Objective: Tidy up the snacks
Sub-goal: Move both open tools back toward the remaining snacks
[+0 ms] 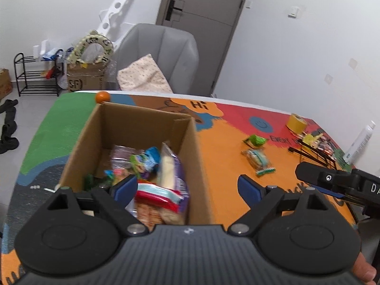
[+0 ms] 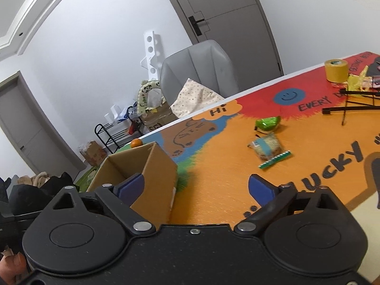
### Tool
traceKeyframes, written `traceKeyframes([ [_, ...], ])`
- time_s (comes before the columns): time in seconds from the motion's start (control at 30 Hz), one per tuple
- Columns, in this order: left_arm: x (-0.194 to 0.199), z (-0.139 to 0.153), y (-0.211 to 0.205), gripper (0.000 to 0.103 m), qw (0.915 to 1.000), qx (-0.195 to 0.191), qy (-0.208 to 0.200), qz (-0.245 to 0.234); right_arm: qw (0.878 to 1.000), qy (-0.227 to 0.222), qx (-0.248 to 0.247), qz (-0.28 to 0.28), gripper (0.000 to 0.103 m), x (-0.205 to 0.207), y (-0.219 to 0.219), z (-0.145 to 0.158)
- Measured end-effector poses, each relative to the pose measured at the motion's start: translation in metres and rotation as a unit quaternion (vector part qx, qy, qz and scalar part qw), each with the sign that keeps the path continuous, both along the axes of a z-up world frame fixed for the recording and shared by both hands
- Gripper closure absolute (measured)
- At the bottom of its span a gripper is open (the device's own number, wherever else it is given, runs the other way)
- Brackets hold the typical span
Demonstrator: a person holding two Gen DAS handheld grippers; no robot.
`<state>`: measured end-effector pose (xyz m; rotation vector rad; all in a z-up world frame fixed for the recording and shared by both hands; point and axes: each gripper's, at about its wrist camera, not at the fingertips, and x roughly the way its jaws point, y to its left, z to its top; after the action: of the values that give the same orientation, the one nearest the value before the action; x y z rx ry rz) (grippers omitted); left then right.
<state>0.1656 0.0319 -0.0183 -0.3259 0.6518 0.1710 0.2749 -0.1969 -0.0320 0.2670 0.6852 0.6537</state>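
Snacks mostly sit packed in the cardboard box (image 1: 133, 142), while two stragglers, a green packet (image 2: 268, 123) and a clear cracker packet (image 2: 267, 147), lie out on the table (image 2: 225, 190) to its right, close to each other. My left claw (image 1: 187, 187) hangs spread wide and empty above the box's near corner; my right claw (image 2: 196, 186) is likewise parted and holding nothing, short of the cracker packet. I judge the risks plain: a claw finger could clip the box wall and shove it, or the slick wrapper could slide off under a shallow pinch. Black zip ties (image 2: 351, 105) and a yellow tape roll (image 2: 336, 70) crowd the far side. The table wears a loud cartoon mat; behind it stand a grey chair (image 1: 163, 54), a door (image 1: 201, 11) and white walls.
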Motion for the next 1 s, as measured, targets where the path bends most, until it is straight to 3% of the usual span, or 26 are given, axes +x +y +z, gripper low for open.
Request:
traceKeyframes([
  [1.0,0.062,0.004,-0.074,0.013,0.9977,0.011,-0.004,-0.067,0.996,0.020,0.004,-0.084,0.003,0.037,-0.079,-0.017],
])
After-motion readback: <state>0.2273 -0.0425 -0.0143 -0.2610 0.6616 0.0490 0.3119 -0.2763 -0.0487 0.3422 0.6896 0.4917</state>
